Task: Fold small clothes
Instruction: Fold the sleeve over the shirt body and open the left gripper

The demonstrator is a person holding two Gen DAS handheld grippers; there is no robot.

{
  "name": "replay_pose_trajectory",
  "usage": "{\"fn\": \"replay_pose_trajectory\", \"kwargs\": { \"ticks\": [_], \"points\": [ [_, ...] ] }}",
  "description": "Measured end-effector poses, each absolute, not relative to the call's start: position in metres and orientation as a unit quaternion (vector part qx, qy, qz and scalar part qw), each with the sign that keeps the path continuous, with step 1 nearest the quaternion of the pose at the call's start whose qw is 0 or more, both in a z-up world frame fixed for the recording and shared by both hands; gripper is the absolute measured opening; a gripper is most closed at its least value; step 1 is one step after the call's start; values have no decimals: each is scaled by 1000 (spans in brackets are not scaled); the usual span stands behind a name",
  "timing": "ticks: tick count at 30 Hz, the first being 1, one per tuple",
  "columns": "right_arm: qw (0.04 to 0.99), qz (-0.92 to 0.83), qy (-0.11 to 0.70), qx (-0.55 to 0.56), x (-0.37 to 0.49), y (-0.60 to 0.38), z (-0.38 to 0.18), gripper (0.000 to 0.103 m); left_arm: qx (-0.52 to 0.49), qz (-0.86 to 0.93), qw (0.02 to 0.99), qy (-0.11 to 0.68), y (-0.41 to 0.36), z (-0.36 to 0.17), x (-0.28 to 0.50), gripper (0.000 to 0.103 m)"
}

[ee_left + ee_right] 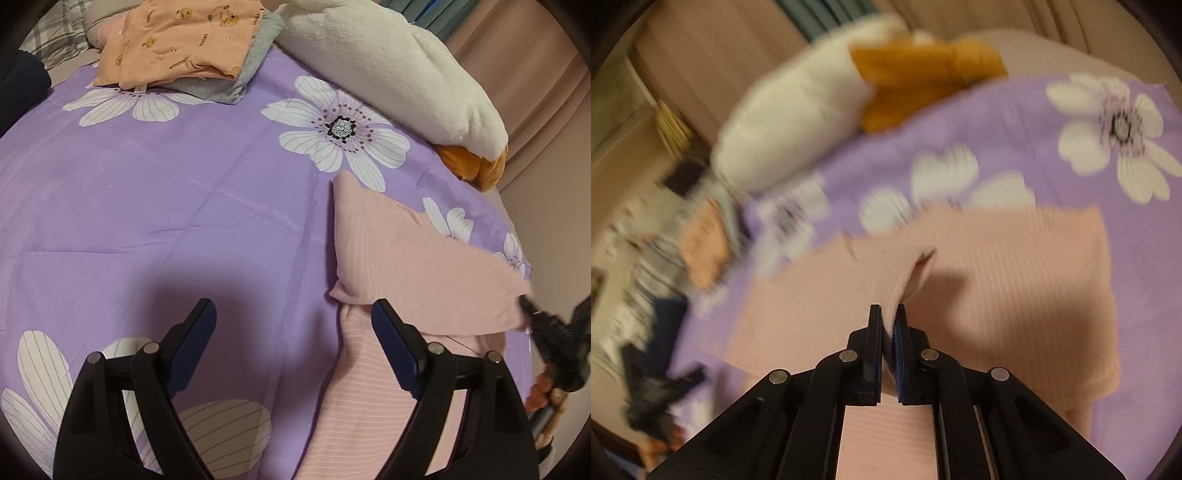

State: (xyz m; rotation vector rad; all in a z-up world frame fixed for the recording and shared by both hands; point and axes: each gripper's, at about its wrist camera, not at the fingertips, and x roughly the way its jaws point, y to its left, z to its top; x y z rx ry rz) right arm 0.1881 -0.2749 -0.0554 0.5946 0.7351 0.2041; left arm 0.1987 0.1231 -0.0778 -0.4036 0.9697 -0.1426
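— Bedding?
— A purple bedsheet (155, 206) printed with large white flowers; creases run across it.

— Anything at the far edge?
— A white plush pillow (388, 70) lies along that edge. An orange plush piece (469, 166) touches its lower end; blurred in the right wrist view.

— Surroundings?
— Beige curtains (517, 55) behind the bed, teal fabric (424, 14) beside them. Plaid grey fabric (59, 33) at the upper left corner. Floor clutter (653, 295), too blurred to identify.

A bed under a purple flowered sheet (155, 206) carries a pink ribbed garment (413, 258), a folded stack with a peach bear-print piece (184, 40) on grey, and a white plush toy (388, 74).
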Motion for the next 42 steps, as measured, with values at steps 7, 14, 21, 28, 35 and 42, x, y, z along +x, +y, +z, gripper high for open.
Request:
{"fn": "replay_pose_trajectory", "kwargs": {
  "ticks": [7,14,21,28,35,42],
  "points": [
    [887,83,334,309,168,-308,-51,7,-185,-79,861,468,108,-77,205,86],
    [869,-17,438,229,189,-300,-92,7,-148,-125,866,462,52,-58,233,85],
    [903,15,356,239,173,-299,-66,25,-124,-228,849,461,-32,-53,255,77],
    [877,61,418,231,199,-279,-106,25,-121,-218,831,498,-75,-102,294,55],
    [876,52,415,239,198,-284,-117,14,-129,-139,857,479,-33,-112,330,4],
    [875,52,413,249,198,-285,-115,14,-117,-118,861,481,10,-93,324,5]
  ]
}}
